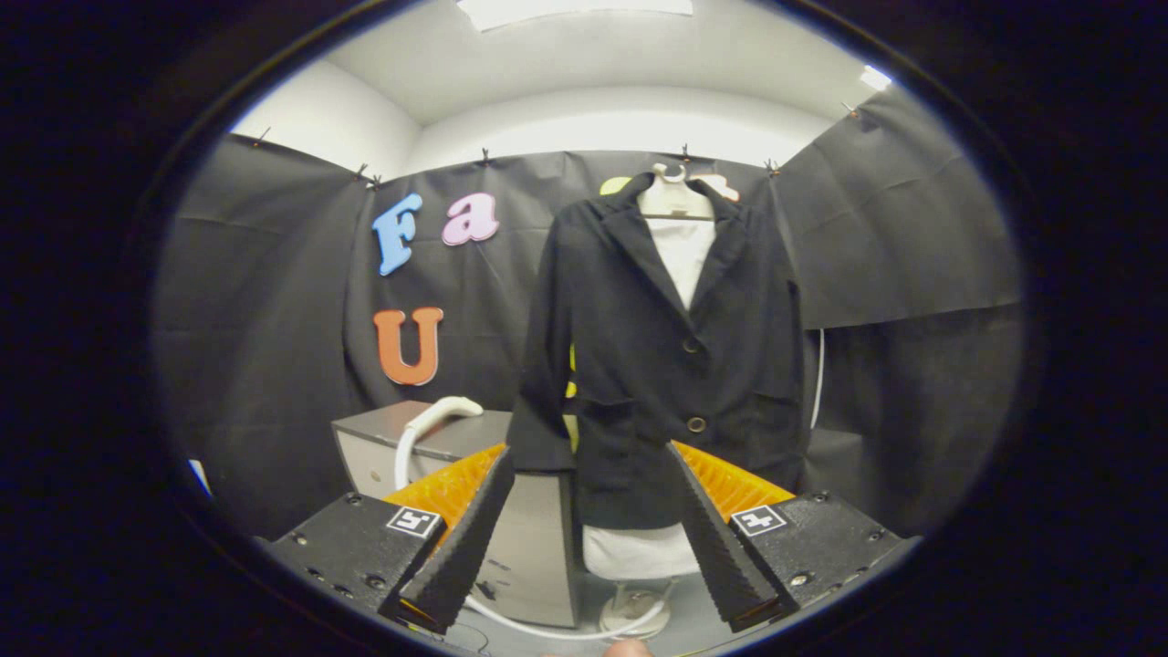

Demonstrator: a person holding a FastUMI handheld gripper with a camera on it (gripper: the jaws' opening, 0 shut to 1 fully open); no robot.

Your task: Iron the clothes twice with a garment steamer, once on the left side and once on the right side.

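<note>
The gripper (589, 456) is spread wide, its two fingers apart and holding nothing; their tips stand at about 8 and 4 o'clock of the jacket's hem. In the gap between the fingers, low at 6 o'clock, a white stand base (636, 613) sits on the floor, with a white hose (511, 619) curling past it.

Just beyond the left finger, at 9 o'clock of the gap, is a grey cabinet (538, 538). On its top lies the steamer head (447, 411), white, its hose dropping down the cabinet's near side. The head is well apart from the fingers and untouched.

Beyond the fingertips, at 12 o'clock, a black jacket (666, 365) hangs on a white mannequin (680, 251), buttoned at the front, with a white underlayer showing at the collar and below the hem. A white hanger hook (671, 173) tops it.

Farther back, black cloth (274, 319) covers the booth walls, with a white ceiling (566, 64) and a light panel above.
</note>
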